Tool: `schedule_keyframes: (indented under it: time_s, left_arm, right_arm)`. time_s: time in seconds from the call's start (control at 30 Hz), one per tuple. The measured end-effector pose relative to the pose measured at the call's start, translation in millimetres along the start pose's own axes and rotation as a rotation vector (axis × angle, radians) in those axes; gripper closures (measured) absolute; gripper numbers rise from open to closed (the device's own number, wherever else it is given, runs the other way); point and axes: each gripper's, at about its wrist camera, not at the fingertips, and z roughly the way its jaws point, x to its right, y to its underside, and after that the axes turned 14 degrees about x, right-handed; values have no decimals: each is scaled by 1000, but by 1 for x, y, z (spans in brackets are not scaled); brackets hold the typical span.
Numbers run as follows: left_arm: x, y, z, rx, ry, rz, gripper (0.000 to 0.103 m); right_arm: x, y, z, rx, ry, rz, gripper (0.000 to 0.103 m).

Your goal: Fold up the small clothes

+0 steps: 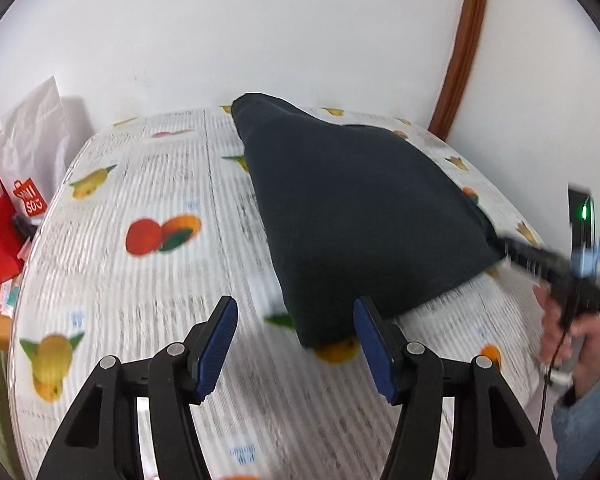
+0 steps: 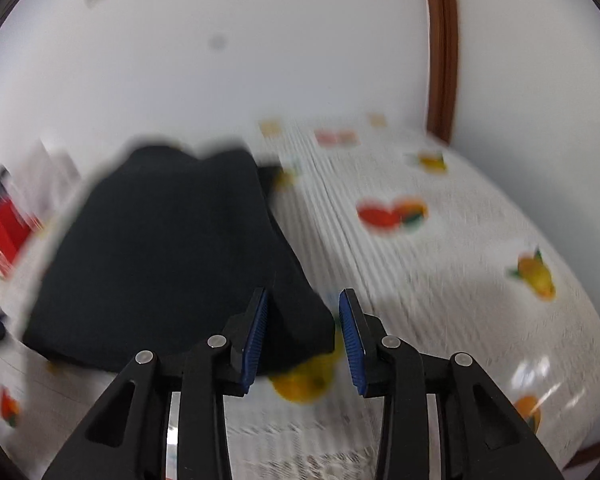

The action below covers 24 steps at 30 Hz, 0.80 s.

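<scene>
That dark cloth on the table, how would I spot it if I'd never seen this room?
Find the round table with the fruit-print cover by the white wall. On it lies the dark cloth, a folded navy-black garment. It is the only plain, dark thing among bright fruit pictures.

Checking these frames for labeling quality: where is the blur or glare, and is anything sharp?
Left wrist view: tablecloth print smeared, right gripper streaked, left gripper sharp. Right wrist view: heavier blur on the dark garment; glare patch near the table's right edge.

Fruit-print table [image 1: 148, 280] — dark folded garment [image 1: 360, 208] lying on it
</scene>
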Motion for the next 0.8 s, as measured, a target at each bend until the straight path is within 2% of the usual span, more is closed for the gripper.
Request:
schedule_keyframes:
  time_s: [0.13,0.17,0.3,0.33,0.47,0.63,0.8]
  left_arm:
    - [-1,-3,24,-21,-22,22,46]
    - [-1,-1,30,-26,-31,42,43]
    - [-1,9,47,-104,-14,72,42]
    - [0,7,45,-98,-13,76,42]
    - [0,-15,42,-49,-13,82,42]
    - [-11,-43,70,-48,-47,81,42]
    - [-20,-61,91,-44,6,32,42]
  right_arm:
    - [8,2,-7,-19,-3,4,67]
    - [8,-3,-11,-15,-4,-4,67]
    - [5,-35,-20,46,14,-46,67]
    - [4,-43,-18,51,6,-44,67]
    - [-8,-83,11,47,-44,-69,62]
    - [-27,-123,68,4,-113,-81,59]
    - [-47,-142,129,-70,-159,-77,57]
